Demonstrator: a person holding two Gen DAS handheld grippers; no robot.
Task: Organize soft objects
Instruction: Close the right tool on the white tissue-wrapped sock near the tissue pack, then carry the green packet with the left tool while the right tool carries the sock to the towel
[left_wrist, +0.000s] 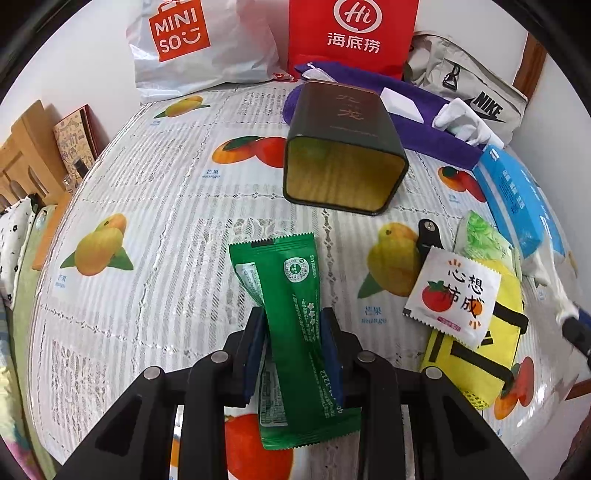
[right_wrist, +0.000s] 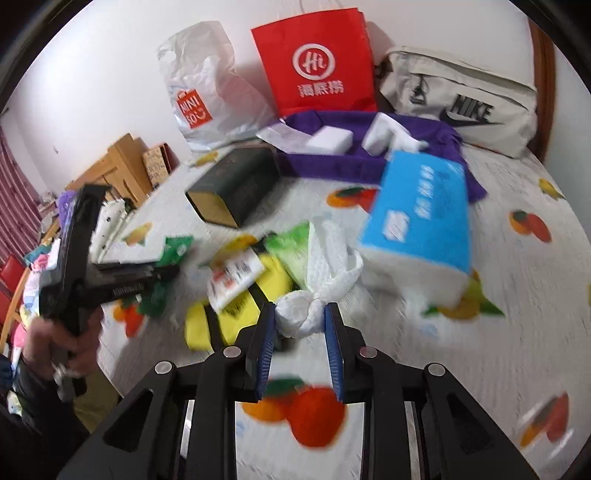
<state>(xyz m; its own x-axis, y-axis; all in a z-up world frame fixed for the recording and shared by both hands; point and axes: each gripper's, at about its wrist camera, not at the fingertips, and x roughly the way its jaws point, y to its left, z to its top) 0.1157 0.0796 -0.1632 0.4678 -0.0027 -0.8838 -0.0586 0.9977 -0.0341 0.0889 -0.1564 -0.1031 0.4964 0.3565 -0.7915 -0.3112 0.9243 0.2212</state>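
Note:
In the left wrist view my left gripper (left_wrist: 295, 325) is shut on a long green snack packet (left_wrist: 291, 295), held upright above the fruit-print tablecloth (left_wrist: 166, 206). Beyond it a dark tin (left_wrist: 343, 158) lies on its side with its open mouth facing me. In the right wrist view, which is motion-blurred, my right gripper (right_wrist: 300, 317) is shut on a bunched white tissue (right_wrist: 314, 295) that trails from the blue tissue pack (right_wrist: 421, 210). A white persimmon sachet (left_wrist: 454, 295), a yellow pouch (left_wrist: 476, 354) and a green-and-white packet (left_wrist: 480, 236) lie piled beside it.
A purple cloth (left_wrist: 424, 133) with white sponge blocks lies behind the tin. A Miniso bag (left_wrist: 192, 44), a red paper bag (left_wrist: 351, 33) and a beige Nike bag (left_wrist: 476, 99) line the wall. The table drops off at the left, by wooden furniture (left_wrist: 26, 155).

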